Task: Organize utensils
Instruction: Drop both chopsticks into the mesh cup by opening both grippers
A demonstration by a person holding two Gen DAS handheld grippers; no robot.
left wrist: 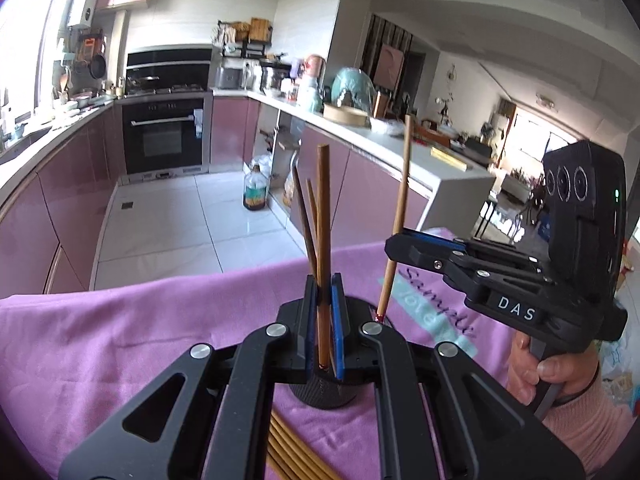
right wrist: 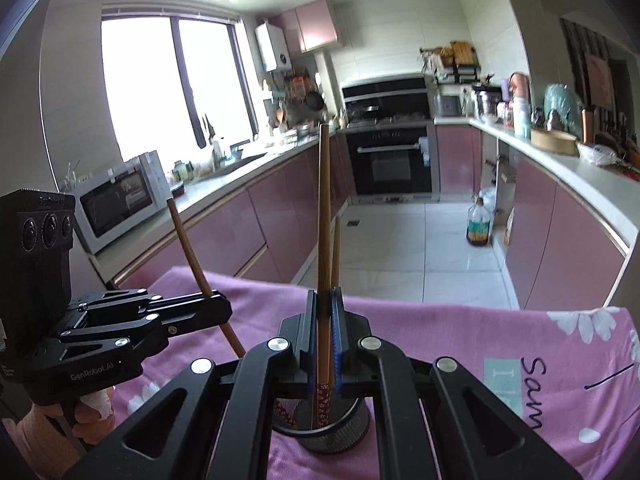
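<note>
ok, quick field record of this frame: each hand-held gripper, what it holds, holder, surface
left hand-held gripper: shut on chopstick, tip down in holder
right hand-held gripper: shut on patterned-tip chopstick, tip in holder
holder: dark mesh cup, other chopsticks already in it
loose chopsticks: lying on cloth
surface: pink cloth

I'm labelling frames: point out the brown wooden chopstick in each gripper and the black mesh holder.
Left gripper's brown wooden chopstick (left wrist: 323,216), left wrist view, mid shaft.
Right gripper's brown wooden chopstick (right wrist: 324,216), right wrist view, mid shaft.
Black mesh holder (right wrist: 344,436), right wrist view, front wall.
</note>
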